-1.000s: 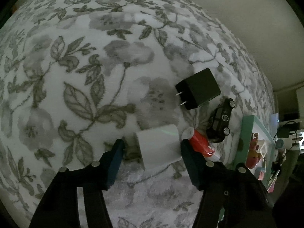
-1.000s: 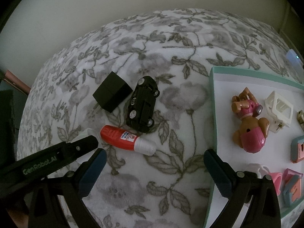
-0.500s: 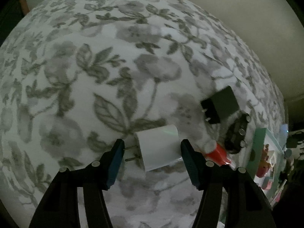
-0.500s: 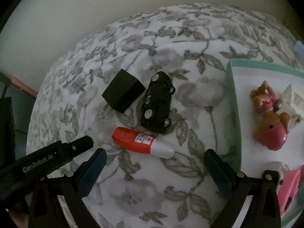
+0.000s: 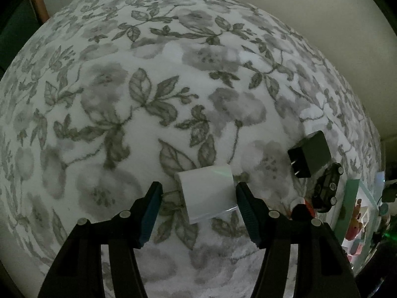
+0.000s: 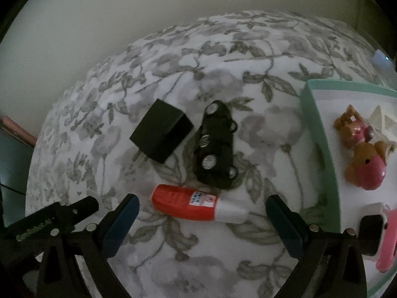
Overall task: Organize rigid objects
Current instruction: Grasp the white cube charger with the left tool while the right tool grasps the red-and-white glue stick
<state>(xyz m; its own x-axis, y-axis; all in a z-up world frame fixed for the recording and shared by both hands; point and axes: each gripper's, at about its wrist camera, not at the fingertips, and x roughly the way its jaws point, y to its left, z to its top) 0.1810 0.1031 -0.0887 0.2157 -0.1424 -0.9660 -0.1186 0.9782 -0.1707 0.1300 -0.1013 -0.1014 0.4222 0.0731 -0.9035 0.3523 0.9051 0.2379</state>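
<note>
My left gripper [image 5: 198, 193] is clamped on a white wall charger [image 5: 208, 193]. The charger sits crosswise between the two blue pads: its metal prongs point at the left pad and seem to touch it, and its rounded back end presses against the right pad. The jaws stand about half spread, as wide as the charger is long. Below it lies the flowered grey-and-white blanket [image 5: 139, 104]; I cannot tell whether the charger is lifted clear of the fabric or brushing it.

My right gripper [image 6: 202, 211] is released, its jaws spread wide and gripping nothing. Between its fingers, close to the tips, a red glue stick [image 6: 188, 202] with a white cap lies on its side on the blanket, apart from both pads. Just beyond the glue stick a black toy car [image 6: 218, 146] lies with its wheels turned up, and beside the car, to its left, rests a black wall charger [image 6: 161, 134] with its prongs towards me.

At the right edge sits a mint-rimmed tray [image 6: 320, 134] with a white floor. A brown and pink toy dog [image 6: 362, 154] lies in it, with a white plastic piece [image 6: 382, 121] touching it and pink items lower down that I cannot make out.
</note>
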